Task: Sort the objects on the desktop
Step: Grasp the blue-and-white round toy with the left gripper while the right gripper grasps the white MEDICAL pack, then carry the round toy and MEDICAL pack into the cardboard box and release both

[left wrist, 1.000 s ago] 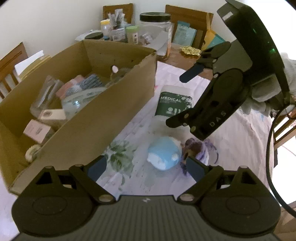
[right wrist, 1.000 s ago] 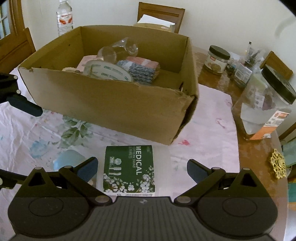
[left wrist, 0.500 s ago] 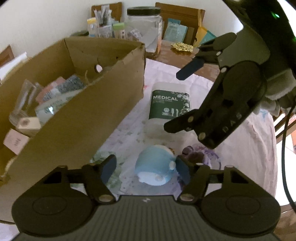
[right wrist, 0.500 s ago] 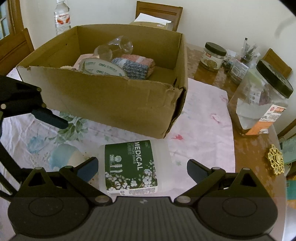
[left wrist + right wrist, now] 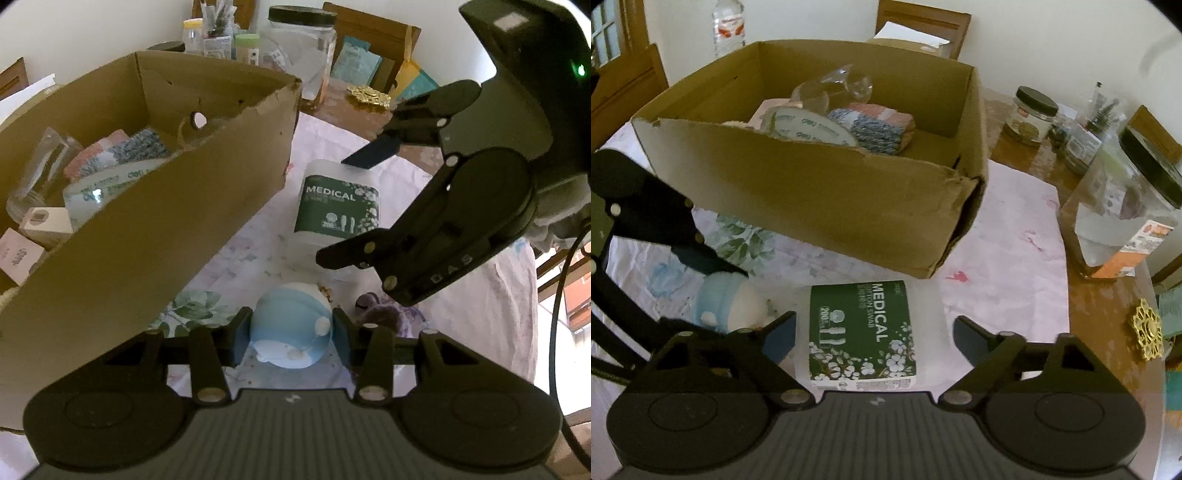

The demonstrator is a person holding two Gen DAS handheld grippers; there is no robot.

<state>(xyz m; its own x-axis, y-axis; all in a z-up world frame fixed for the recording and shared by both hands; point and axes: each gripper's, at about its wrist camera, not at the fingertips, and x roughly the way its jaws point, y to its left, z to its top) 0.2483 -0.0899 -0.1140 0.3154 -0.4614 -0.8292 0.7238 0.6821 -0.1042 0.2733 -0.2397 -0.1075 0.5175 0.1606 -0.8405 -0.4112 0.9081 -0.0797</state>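
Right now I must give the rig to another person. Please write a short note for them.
Left gripper: closed around the blue round object, which looks still on the tablecloth.
Right gripper: open, straddling the medical cotton swab box, not gripping yet.
Cardboard box: already holds a tape roll, folded cloths and small cartons.
Left to do: lift the blue object into the box, then the swab box, then the purple item.

The swab box (image 5: 862,334) lies before the cardboard box (image 5: 820,195), the round toy (image 5: 726,304) to its left.
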